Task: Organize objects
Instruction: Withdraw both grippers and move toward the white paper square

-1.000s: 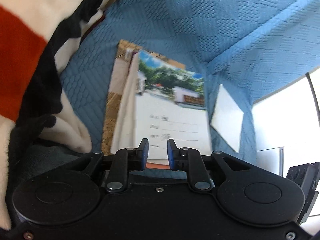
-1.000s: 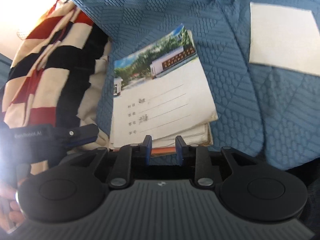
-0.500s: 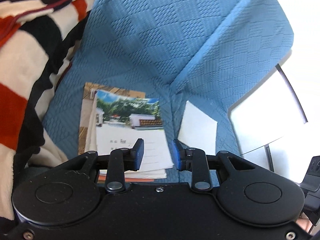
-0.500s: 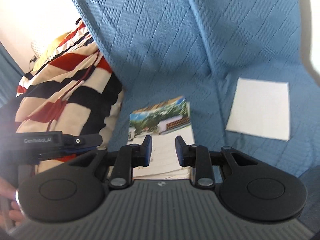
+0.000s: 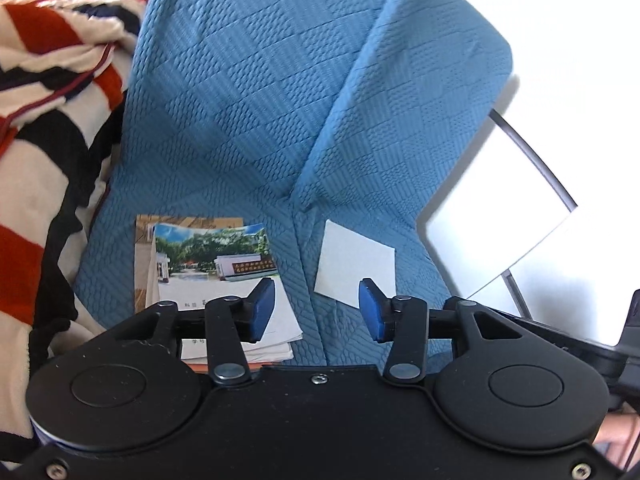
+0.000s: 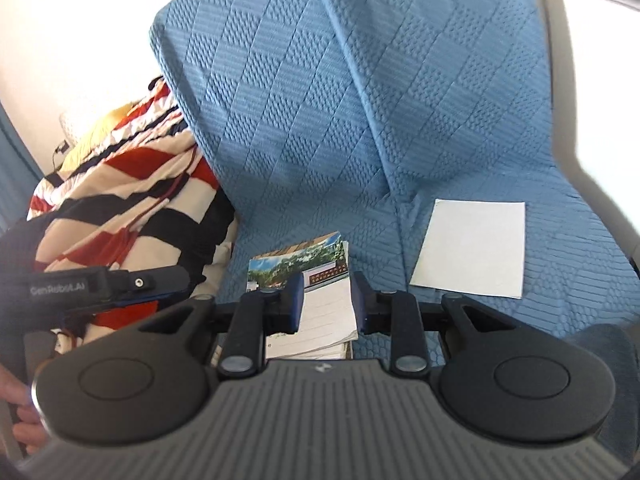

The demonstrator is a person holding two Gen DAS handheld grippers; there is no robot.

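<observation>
Paper: loose white square sheet lies just ahead of left claw, on blue quilted sofa.
Claws: left claw released, jaws just widened, empty; right claw part-open, empty, over stacked photo-cover notebooks.

**Left gripper clear above the blue sofa**

Left gripper raised above blue quilted sofa cover, jaws just opened wider, nothing between them. Stack of booklets flat on seat, photo cover on top. White sheet just right of seam. Striped blanket heaped at left. White side table at right.
</observation>
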